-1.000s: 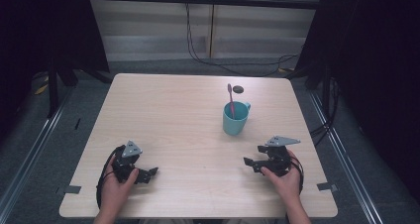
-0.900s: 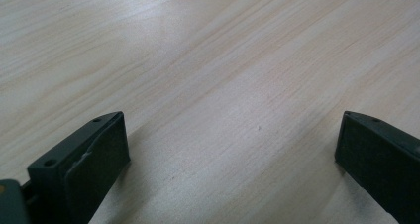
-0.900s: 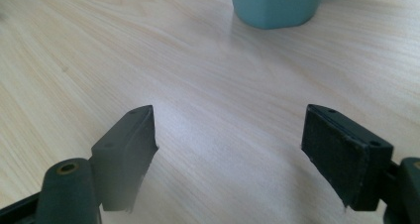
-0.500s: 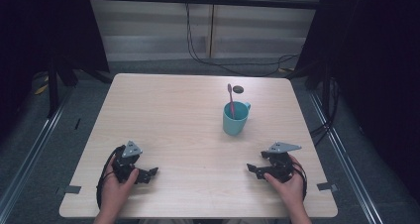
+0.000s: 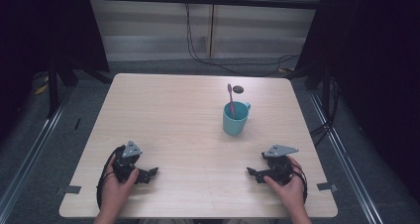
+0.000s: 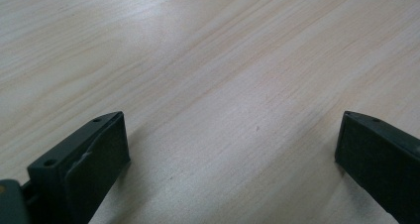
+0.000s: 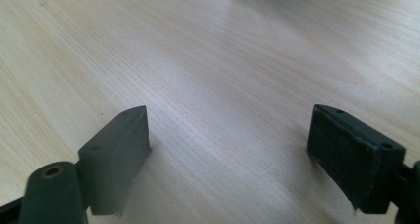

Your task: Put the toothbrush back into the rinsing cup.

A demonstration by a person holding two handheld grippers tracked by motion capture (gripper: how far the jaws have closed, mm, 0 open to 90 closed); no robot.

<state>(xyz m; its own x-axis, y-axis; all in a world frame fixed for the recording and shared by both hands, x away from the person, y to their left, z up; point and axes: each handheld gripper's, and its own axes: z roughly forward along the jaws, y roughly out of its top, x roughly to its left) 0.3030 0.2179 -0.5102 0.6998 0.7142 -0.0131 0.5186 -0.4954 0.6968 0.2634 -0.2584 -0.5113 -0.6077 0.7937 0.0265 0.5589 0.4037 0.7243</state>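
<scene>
Hands sit nearest to us at the near edge of the table, one at each corner, and each holds a gripper low over the wood. We see the left gripper near the left corner with its jaws pointing toward the table's middle; in the left gripper view the two black jaws stand wide apart with bare wood grain between them and nothing held. We see the right gripper near the right corner, likewise aimed inward at the middle; in the right gripper view its jaws have just been opening and now stand wide, again with bare wood between the pads and nothing touching them. The grey three-cornered plates on both grippers face up. Farther off, well apart from both grippers and somewhat nearer the right one, the teal cup stands upright right of the table's centre, its handle turned toward the far right. The pink toothbrush stands in that cup, its long axis nearly vertical, leaning slightly left, with the head uppermost. Just beyond the cup, near the far edge, lies a small dark disc, too small for us to identify.
</scene>
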